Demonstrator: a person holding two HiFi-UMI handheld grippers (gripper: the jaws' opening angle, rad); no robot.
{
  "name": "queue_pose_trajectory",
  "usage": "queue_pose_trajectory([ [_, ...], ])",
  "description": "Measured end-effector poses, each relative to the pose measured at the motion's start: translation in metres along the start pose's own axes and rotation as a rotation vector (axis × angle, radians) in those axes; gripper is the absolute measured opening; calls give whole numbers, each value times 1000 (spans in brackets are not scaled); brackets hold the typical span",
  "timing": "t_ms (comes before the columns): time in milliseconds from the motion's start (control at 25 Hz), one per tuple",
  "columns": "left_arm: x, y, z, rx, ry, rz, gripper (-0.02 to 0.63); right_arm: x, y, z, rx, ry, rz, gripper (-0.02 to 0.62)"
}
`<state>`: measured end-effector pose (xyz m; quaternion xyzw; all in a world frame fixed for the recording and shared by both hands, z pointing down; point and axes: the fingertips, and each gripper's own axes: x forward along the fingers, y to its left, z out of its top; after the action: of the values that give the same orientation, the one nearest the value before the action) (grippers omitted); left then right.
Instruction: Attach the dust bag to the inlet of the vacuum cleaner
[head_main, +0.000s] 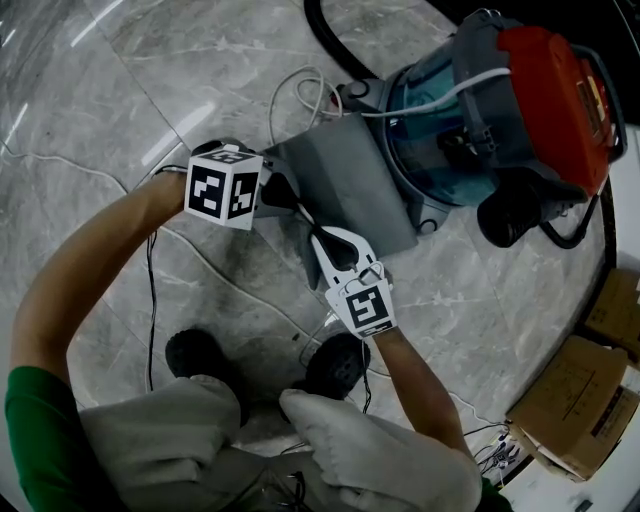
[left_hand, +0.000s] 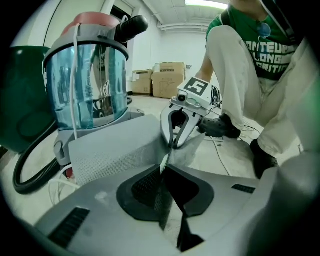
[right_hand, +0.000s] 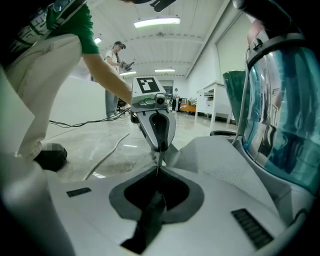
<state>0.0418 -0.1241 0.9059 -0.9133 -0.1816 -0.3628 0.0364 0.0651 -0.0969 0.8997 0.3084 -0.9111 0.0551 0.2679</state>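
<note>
- left gripper (left_hand: 163, 169): jaws closed tight on a thin edge of the grey dust bag (head_main: 345, 185).
- right gripper (right_hand: 158, 171): jaws nearly together, pinching the same thin edge from the opposite side; the two sets of tips almost meet.
- the dust bag lies on the marble floor (head_main: 120, 90), its far side up against the base of the vacuum cleaner (head_main: 480, 110), just beside the clear blue tank.
- a white cable (head_main: 300, 95) loops on the floor behind the bag, and one strand runs up over the tank.
- a black hose (head_main: 335, 45) curves away from the vacuum's far side.
- the person's black shoes (head_main: 200, 355) sit near the grippers; cardboard boxes (head_main: 575, 405) stand well apart at the right.
</note>
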Motion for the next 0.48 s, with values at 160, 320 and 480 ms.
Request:
queue_pose_trajectory([
  [160, 2, 3, 2, -2, -3, 55, 32, -1, -5, -1, 77, -2, -3, 21],
  [320, 1, 0, 5, 60, 49, 50, 25, -5, -6, 2, 83, 16, -7, 21],
  [480, -7, -3, 16, 90, 49, 48, 14, -16, -11, 15, 92, -11, -22, 18],
])
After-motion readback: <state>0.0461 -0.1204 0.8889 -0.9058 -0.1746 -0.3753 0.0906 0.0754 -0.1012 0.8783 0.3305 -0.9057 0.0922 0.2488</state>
